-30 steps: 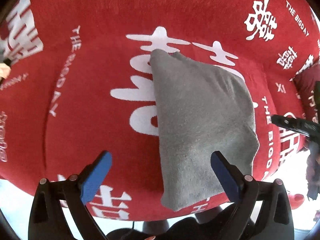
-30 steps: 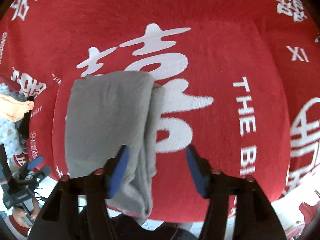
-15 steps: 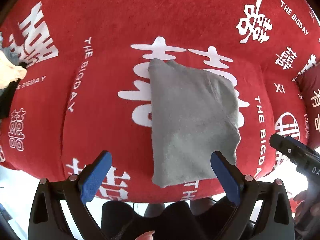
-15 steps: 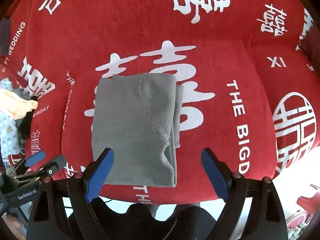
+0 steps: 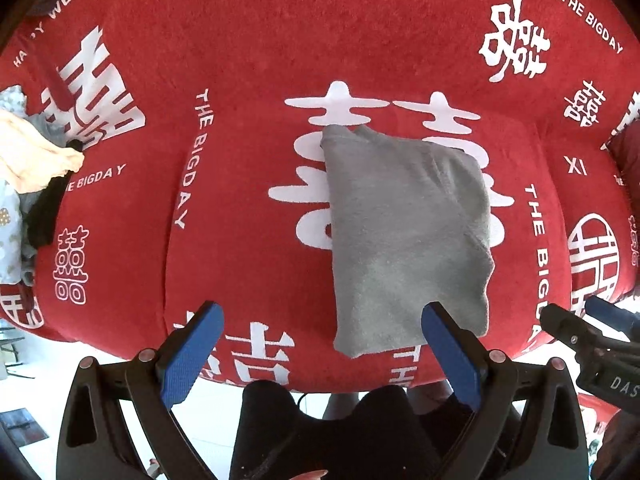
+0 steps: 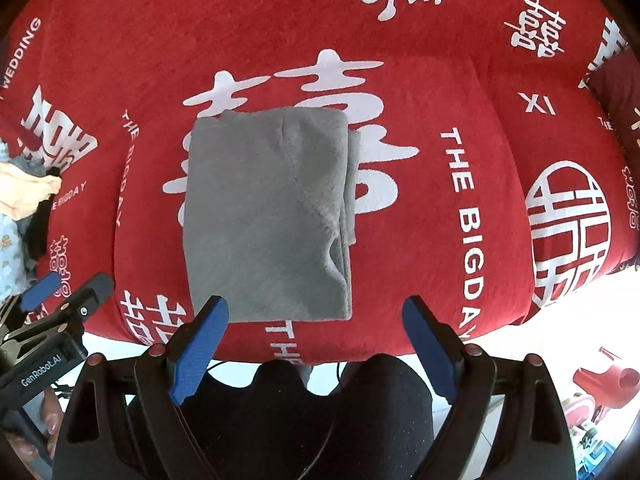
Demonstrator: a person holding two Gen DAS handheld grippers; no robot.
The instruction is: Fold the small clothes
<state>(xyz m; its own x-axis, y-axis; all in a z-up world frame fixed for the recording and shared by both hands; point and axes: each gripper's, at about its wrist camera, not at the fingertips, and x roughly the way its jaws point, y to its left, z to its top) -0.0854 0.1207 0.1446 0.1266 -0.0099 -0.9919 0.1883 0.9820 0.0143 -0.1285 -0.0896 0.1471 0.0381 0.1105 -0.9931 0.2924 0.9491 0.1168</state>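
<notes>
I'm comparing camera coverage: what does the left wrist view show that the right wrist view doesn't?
Only the left wrist view shows the open left gripper from behind. Only the right wrist view shows the red plastic stool on the floor and the open right gripper from behind. Both share the folded grey fleece garment lying free on the red printed sofa cover, and the pile of unfolded clothes at the left.

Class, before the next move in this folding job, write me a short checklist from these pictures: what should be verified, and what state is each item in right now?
1. Grey garment folded into a compact rectangle: ok.
2. Garment lying wholly on the red cushion: ok.
3. Left tongs open, holding nothing: ok.
4. Right tongs open, clear of the garment: ok.
5. Right-hand edges of the layers flush: not ok, a lower layer sticks out.
6. Pile of unfolded clothes within reach: cannot tell.
</notes>
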